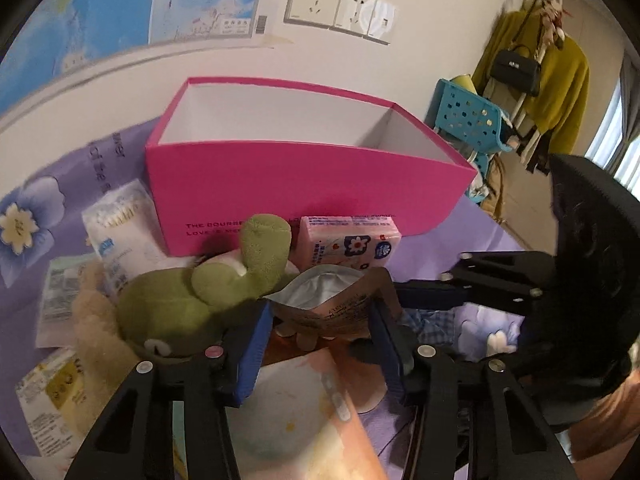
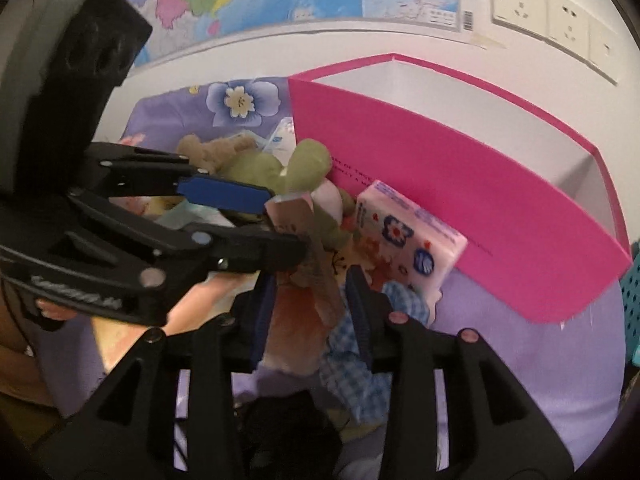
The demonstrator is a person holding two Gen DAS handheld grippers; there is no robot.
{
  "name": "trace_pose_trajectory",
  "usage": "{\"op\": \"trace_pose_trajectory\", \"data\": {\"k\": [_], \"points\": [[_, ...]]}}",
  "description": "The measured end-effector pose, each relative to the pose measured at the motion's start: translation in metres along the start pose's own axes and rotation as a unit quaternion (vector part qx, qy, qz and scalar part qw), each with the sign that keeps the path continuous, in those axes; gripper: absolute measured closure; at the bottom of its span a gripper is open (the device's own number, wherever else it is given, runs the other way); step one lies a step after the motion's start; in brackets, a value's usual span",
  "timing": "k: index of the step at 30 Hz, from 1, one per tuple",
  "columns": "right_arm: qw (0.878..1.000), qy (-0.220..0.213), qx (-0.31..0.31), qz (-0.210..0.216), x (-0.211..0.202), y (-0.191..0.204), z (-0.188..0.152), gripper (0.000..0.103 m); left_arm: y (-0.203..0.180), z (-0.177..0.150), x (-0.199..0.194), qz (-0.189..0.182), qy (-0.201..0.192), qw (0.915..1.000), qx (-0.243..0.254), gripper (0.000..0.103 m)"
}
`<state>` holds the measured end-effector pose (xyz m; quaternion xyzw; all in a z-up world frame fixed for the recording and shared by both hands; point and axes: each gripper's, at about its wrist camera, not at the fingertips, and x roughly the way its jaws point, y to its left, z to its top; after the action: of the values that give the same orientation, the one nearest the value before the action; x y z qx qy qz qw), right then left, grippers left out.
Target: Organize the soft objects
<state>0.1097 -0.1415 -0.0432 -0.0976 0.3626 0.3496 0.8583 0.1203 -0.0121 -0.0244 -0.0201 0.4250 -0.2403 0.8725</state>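
A brown foil pouch with an open silvery mouth stands between the blue pads of my left gripper, which is shut on its sides. In the right wrist view the same left gripper comes in from the left with the pouch at its tips. My right gripper is open just below, with the pouch's lower edge loose in the gap. A green plush, a beige plush and a pink tissue pack lie before the empty pink box.
A bag of cotton swabs leans on the box's left side. Flat packets lie at the left on the purple floral cloth. A blue checked cloth lies under my right gripper. A blue perforated basket stands beyond the box.
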Motion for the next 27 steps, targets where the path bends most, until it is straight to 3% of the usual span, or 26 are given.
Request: {"op": "trace_pose_trajectory", "data": {"k": [2,3,6,10,18,21,27], "points": [[1.000,0.004,-0.012,0.000,0.005,0.000,0.003,0.069,0.000,0.000,0.000,0.001,0.002,1.0000,-0.001,0.053],[1.000,0.006,-0.019,-0.002,0.007,0.000,0.005,0.079,0.000,0.000,-0.002,0.001,0.000,1.0000,0.000,0.053],[1.000,0.005,-0.012,0.022,0.005,-0.001,0.004,0.089,0.000,0.001,-0.007,-0.005,-0.005,1.0000,-0.003,0.053],[1.000,-0.020,-0.010,0.017,-0.014,0.000,0.005,0.091,0.002,0.003,-0.022,-0.021,-0.025,0.9994,-0.010,0.051],[0.994,-0.097,0.025,0.041,-0.076,-0.023,0.029,0.091,-0.014,0.017,-0.034,-0.091,-0.043,0.9949,0.000,0.046],[0.993,-0.110,0.012,0.033,-0.088,-0.023,0.044,0.091,-0.034,0.036,-0.034,-0.082,-0.056,0.9946,0.032,0.046],[0.991,-0.134,0.020,0.013,-0.099,-0.039,0.072,0.090,-0.044,0.080,-0.039,-0.069,-0.086,0.9930,0.043,0.051]]}}
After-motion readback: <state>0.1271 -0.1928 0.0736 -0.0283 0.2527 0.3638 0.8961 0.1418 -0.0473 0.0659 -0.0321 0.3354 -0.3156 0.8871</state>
